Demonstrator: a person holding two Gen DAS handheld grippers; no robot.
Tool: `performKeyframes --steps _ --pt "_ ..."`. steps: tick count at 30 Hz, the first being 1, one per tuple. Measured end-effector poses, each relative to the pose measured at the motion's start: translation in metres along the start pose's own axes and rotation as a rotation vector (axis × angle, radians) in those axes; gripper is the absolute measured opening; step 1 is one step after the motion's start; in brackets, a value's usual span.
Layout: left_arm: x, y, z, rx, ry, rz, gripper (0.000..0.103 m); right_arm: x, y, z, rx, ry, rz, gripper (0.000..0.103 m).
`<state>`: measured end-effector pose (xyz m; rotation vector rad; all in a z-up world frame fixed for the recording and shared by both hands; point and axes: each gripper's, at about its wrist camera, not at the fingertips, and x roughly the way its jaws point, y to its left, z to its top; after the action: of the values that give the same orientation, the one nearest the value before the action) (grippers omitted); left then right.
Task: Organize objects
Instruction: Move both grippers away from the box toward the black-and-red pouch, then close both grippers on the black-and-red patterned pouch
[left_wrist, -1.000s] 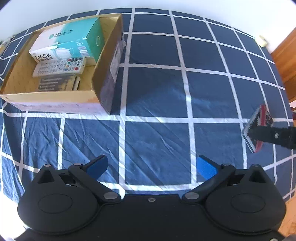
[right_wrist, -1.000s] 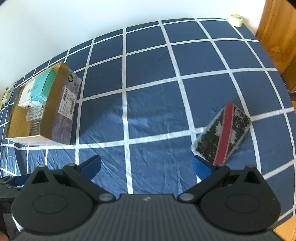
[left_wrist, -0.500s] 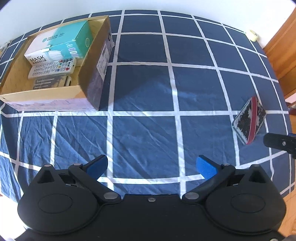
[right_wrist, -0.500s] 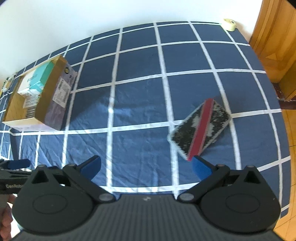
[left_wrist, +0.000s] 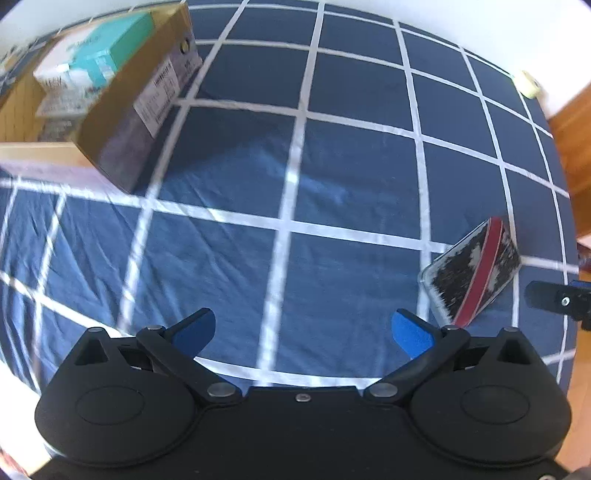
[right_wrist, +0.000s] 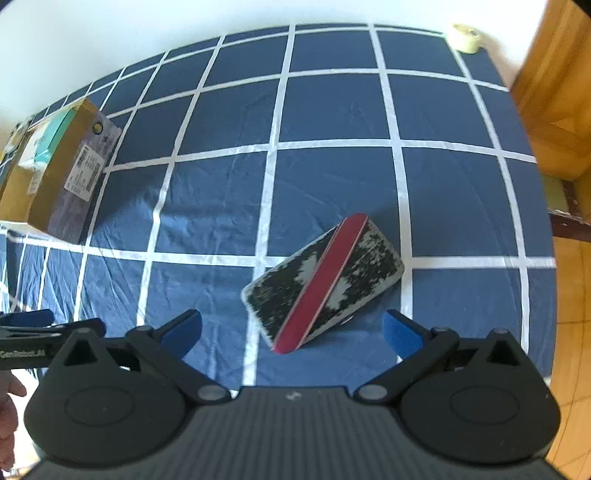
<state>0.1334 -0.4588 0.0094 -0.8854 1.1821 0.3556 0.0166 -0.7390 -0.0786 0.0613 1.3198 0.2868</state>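
Right hand-held gripper (right_wrist: 291, 328) moved over black-and-red case (right_wrist: 323, 282), jaws wide, nothing held

Domestic bedroom: checked blue bedsheet (right_wrist: 332, 118) filling the frame, white wall (right_wrist: 147, 29) at top, wooden furniture (right_wrist: 554, 92) at upper right.

My left wrist camera looks forward and down over the checked bed sheet (left_wrist: 332, 177), left of centre, with the cardboard box (left_wrist: 122, 110) at upper left and the worn case (left_wrist: 476, 273) at its right edge. My right wrist camera sits closer to the worn case (right_wrist: 325, 280), nearly centred, facing the far wall. Both views share sheet, box, case and the tape roll (right_wrist: 463, 37).
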Motion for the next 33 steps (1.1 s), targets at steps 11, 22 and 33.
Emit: performKeyframes --steps 11,22,33 --pt "0.033 -0.05 -0.02 -0.179 0.018 0.021 0.103 0.043 -0.037 0.034 -0.13 0.126 0.054 0.103" --pt "0.06 -0.079 -0.03 -0.274 0.02 0.035 0.103 0.076 -0.04 0.054 -0.235 0.181 0.08 0.103" --pt "0.082 -0.108 -0.024 -0.28 0.037 0.015 0.103 0.111 -0.041 0.062 -0.31 0.255 0.104 0.103"
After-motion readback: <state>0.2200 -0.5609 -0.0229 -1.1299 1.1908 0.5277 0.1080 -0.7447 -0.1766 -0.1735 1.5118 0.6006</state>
